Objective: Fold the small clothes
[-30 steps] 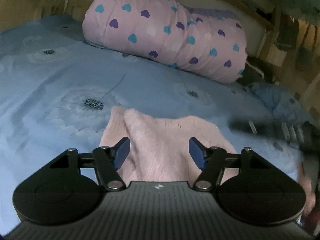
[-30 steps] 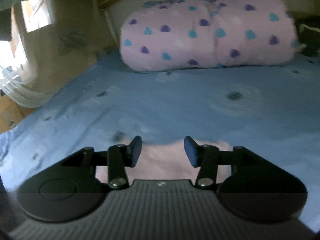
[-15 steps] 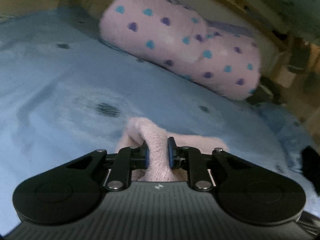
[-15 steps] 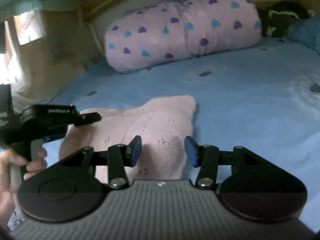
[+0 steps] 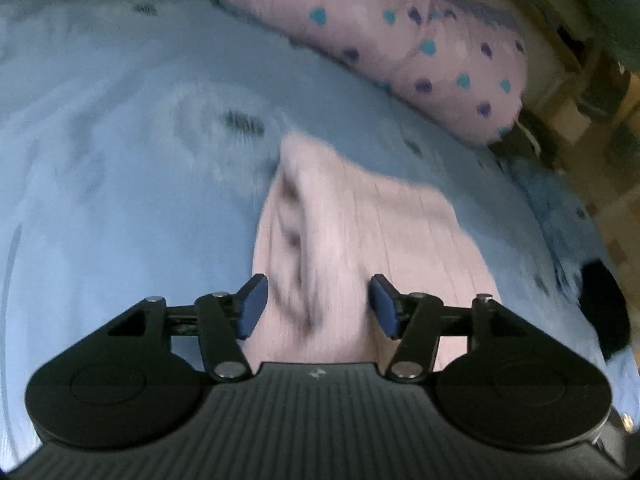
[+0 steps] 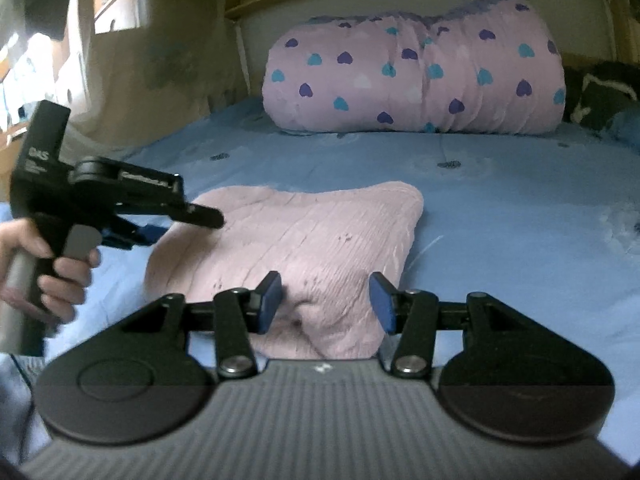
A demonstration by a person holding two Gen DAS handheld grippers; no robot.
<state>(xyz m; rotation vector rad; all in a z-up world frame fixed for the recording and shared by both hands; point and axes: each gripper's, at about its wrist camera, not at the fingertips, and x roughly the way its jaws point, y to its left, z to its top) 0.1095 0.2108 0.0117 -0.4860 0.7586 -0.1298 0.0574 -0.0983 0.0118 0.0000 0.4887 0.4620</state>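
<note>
I had the pink knit garment (image 6: 304,252) lying on the blue bedsheet (image 6: 500,248), filling the centre of the right wrist frame, ribbed and mostly flat, with one rounded corner reaching toward the right of centre and a small bunched fold at its near edge. In the left wrist frame the same garment (image 5: 360,248) sat in the centre, blurred, with a raised ridge running down its left side.

My right gripper (image 6: 325,301) stood wide apart, its blue pads (image 6: 270,301) on either side of that near fold and holding nothing; whether they touched the fabric I could not tell. My left gripper (image 5: 316,306) was also spread wide in its own view, empty, the garment showing between and beyond its fingers. In the right wrist frame the left gripper (image 6: 160,216) came in from the left edge, gripped by my left hand (image 6: 48,276), its tip over the garment's left corner; from that side I could not tell whether it touched the cloth.

Beyond the garment, at the top of both frames, lay a rolled pink quilt with purple and teal hearts (image 6: 416,80) across the head of the bed, against a pale headboard (image 6: 256,40). A dark object (image 5: 604,312) showed at the right edge of the left wrist frame, too blurred to name.
</note>
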